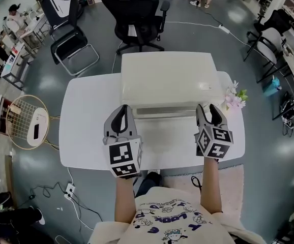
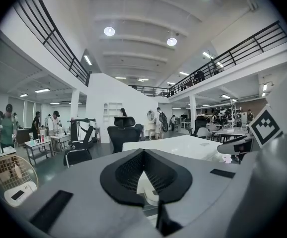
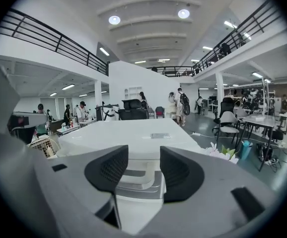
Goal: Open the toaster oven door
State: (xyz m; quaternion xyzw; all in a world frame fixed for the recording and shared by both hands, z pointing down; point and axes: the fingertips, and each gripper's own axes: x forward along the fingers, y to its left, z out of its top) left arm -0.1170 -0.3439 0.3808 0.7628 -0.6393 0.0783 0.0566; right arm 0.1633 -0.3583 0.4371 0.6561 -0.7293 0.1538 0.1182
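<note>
A white toaster oven (image 1: 167, 78) stands at the back middle of the white table (image 1: 86, 131), its door and pale handle (image 1: 162, 111) facing me. My left gripper (image 1: 122, 107) hovers just in front of the oven's left front corner; its black pads meet at the tips, shut on nothing. My right gripper (image 1: 206, 106) hangs at the right front corner, open. In the right gripper view the oven (image 3: 128, 135) fills the middle, and its handle (image 3: 138, 175) shows through the gap of the open right gripper (image 3: 143, 152). In the left gripper view the left gripper (image 2: 143, 151) hides most of the oven (image 2: 178, 145).
A small bunch of pale flowers (image 1: 234, 99) sits at the table's right edge beside the oven. Office chairs (image 1: 137, 19) stand behind the table. A round wire fan (image 1: 29, 122) is on the floor to the left. Cables run across the floor.
</note>
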